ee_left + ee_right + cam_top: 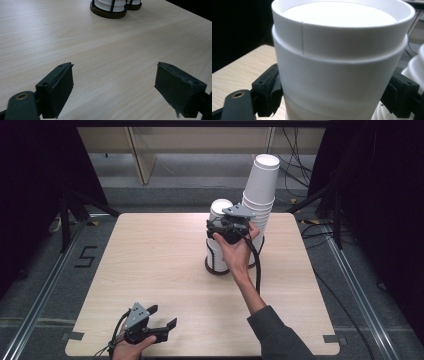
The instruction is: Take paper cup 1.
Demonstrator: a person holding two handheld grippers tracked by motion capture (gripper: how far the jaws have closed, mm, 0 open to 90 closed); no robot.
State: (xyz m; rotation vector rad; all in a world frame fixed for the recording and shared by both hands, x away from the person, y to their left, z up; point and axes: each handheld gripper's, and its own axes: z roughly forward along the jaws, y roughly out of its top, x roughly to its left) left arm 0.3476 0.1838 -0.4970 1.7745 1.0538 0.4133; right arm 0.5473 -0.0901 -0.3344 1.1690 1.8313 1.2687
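Two stacks of upside-down white paper cups stand in black holders at the table's far middle. My right gripper [218, 226] is shut on the top cup [220, 209] of the shorter stack; in the right gripper view my right gripper [337, 82] has a pad pressing on each side of the cup [339, 62]. The taller, leaning stack [261, 185] rises just right of it. My left gripper [165, 315] rests near the table's front left edge, open with nothing between its jaws. The left gripper view has my left gripper [115, 82] over bare wood.
The light wooden table [150, 260] has free room left of and in front of the stacks. The shorter stack's round black holder base [215, 268] [107, 13] sits on the wood. The taller stack's rims [414, 67] are close beside the held cup. Cables run on the floor at the right.
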